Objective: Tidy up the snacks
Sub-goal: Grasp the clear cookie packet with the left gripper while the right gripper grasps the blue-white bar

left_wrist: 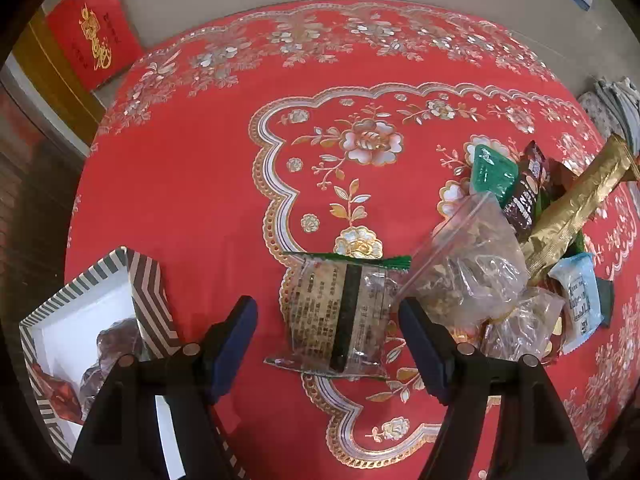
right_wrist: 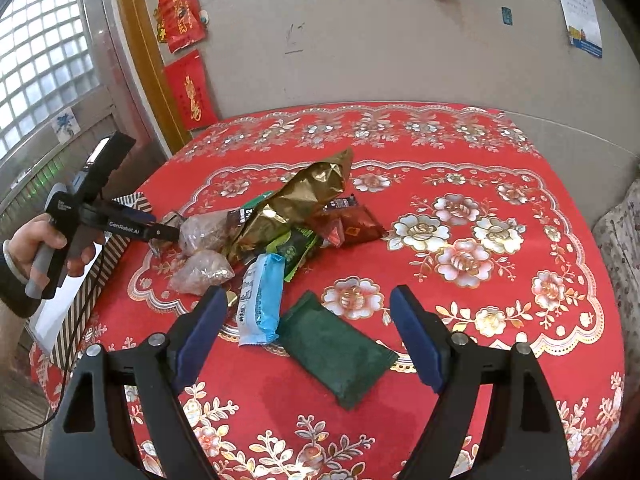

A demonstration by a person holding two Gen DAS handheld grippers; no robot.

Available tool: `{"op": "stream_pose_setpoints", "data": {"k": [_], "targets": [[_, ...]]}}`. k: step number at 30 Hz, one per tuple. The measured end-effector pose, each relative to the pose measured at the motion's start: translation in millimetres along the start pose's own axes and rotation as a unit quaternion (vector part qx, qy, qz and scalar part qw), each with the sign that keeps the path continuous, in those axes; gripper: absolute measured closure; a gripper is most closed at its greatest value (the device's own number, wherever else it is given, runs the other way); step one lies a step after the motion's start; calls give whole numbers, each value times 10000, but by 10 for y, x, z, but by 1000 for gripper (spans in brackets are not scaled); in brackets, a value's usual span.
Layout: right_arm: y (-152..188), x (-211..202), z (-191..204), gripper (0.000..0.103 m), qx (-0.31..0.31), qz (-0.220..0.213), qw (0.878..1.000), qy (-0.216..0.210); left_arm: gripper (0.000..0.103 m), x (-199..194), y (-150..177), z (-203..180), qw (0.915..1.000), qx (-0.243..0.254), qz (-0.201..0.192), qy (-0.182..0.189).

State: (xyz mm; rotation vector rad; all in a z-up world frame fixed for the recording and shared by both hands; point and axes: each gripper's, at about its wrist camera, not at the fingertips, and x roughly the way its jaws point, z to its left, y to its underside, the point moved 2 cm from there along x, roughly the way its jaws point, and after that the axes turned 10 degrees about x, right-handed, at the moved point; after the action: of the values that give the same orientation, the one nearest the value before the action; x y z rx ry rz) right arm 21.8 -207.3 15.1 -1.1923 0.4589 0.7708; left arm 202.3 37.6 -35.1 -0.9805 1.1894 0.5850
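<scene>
You are holding the left gripper (left_wrist: 328, 344) low over the worktop (left_wrist: 192, 184), its jaws spread wide on either side of a clear packet (left_wrist: 340, 320) with a green top edge and a dark stripe; the packet is lying flat on the red cloth between the pads, and neither pad is visibly touching it. Left of that gripper, a striped box (left_wrist: 148, 292) is sitting open with a few dark wrapped snacks inside. To the right, the snack pile is lying close by: a clear bag (left_wrist: 468, 264) touching the packet's corner, a gold pouch (left_wrist: 576, 208) leaning across the top, and a blue wrapper (left_wrist: 580, 300) at the near edge.

Your right gripper (right_wrist: 304, 332) is hovering with jaws spread and nothing between them, above a green packet (right_wrist: 336, 352) lying flat just beside the blue wrapper (right_wrist: 260, 300). Your left hand (right_wrist: 36, 256) is gripping its handle beside the box.
</scene>
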Motion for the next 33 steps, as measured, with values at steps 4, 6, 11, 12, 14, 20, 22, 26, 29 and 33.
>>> {"op": "stream_pose_setpoints", "data": {"k": [4, 6, 11, 12, 14, 20, 22, 26, 29, 33], "targets": [[-13, 81, 122, 19, -197, 110, 9997, -44, 29, 44, 17, -37, 9999, 42, 89, -124], [-6, 157, 249, 19, -485, 177, 9987, -49, 28, 66, 35, -58, 9996, 78, 129, -243], [36, 469, 484, 19, -1128, 449, 9917, 433, 30, 72, 41, -3, 9998, -121, 78, -139], [49, 513, 518, 19, -1237, 475, 9898, 518, 30, 78, 42, 10, 9998, -178, 68, -93], [89, 616, 602, 19, -1531, 453, 9841, 777, 30, 84, 41, 18, 9997, -216, 55, -42], [152, 804, 684, 26, -1906, 628, 9739, 1060, 32, 78, 64, 16, 9998, -179, 6, -91], [147, 858, 661, 57, -1912, 720, 9735, 1026, 40, 68, 68, 25, 9995, -301, -14, 5], [172, 886, 628, 75, -1882, 784, 9739, 996, 53, 36, 96, -54, 9996, -207, -109, -136], [188, 790, 592, 78, -1764, 711, 9779, 864, 54, -8, 144, -92, 9994, -242, -152, -218], [196, 642, 535, 79, -1585, 648, 9828, 691, 54, -151, 274, -140, 9984, -409, -333, -214]]}}
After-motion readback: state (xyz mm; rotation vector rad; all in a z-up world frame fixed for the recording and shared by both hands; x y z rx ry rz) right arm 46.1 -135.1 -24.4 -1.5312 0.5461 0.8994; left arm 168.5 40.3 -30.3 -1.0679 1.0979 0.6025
